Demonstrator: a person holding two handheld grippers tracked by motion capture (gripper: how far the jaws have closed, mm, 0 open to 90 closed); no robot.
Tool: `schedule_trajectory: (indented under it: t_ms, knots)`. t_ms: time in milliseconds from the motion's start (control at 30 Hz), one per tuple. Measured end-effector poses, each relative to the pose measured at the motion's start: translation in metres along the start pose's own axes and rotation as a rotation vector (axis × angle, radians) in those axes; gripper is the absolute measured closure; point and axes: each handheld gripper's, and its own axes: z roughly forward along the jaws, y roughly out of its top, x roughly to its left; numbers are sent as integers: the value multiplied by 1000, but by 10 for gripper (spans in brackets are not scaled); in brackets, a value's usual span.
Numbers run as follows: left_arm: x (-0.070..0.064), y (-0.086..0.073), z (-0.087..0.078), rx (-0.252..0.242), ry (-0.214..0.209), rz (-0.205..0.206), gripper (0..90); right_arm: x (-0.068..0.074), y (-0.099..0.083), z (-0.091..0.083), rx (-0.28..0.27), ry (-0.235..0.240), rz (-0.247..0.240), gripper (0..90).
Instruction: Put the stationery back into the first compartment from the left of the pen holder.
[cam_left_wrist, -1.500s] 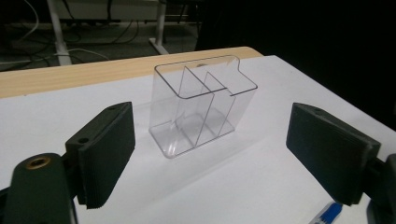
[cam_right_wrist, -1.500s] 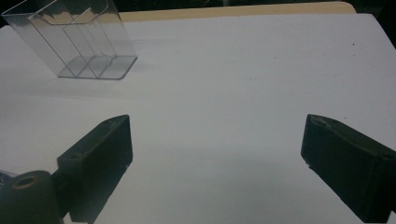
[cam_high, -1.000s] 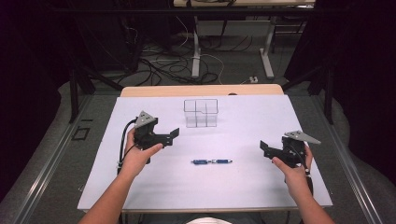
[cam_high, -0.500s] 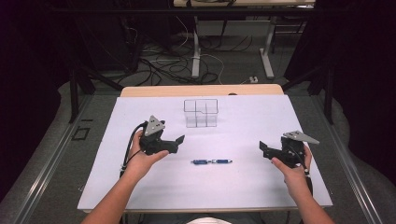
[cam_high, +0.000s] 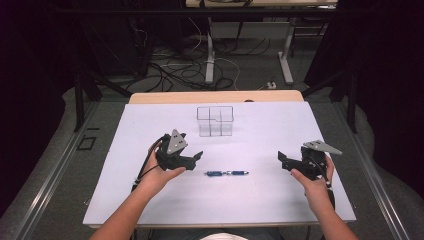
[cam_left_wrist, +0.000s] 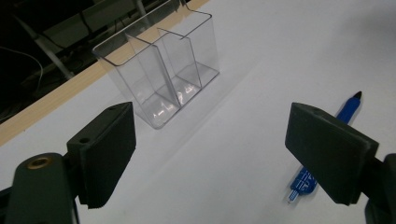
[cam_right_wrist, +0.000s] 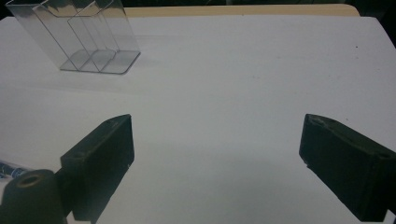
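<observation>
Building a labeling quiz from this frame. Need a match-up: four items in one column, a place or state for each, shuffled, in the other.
Items:
1. blue pen
2. clear divided holder
3. left gripper
4. right gripper

Descriptions:
A. stands upright and empty at the far middle of the white table top
B. lies flat on the table between the two grippers
C. jaws open, at the right side of the table, far from the pen
D. jaws open, close beside the pen's left end

Pairs: 1-B, 2-A, 3-D, 4-C
</observation>
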Motion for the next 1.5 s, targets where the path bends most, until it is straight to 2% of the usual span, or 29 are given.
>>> schedule_trajectory:
  t_ms: [333, 900, 1233, 1400, 1500]
  knots:
    - [-6, 0, 6, 43, -39, 45, 215, 0, 0, 0, 2, 2, -4, 99]
    - [-24, 17, 21, 141, -101, 247, 337, 2, -1, 1, 6, 2, -6, 102]
    - [-28, 27, 29, 175, -124, 289, 348, 2, -1, 0, 3, 5, -23, 103]
    - [-31, 32, 33, 185, -133, 289, 348, 3, -1, 0, 4, 5, -21, 106]
    - [-34, 36, 37, 201, -148, 315, 351, 2, -1, 0, 4, 5, -23, 107]
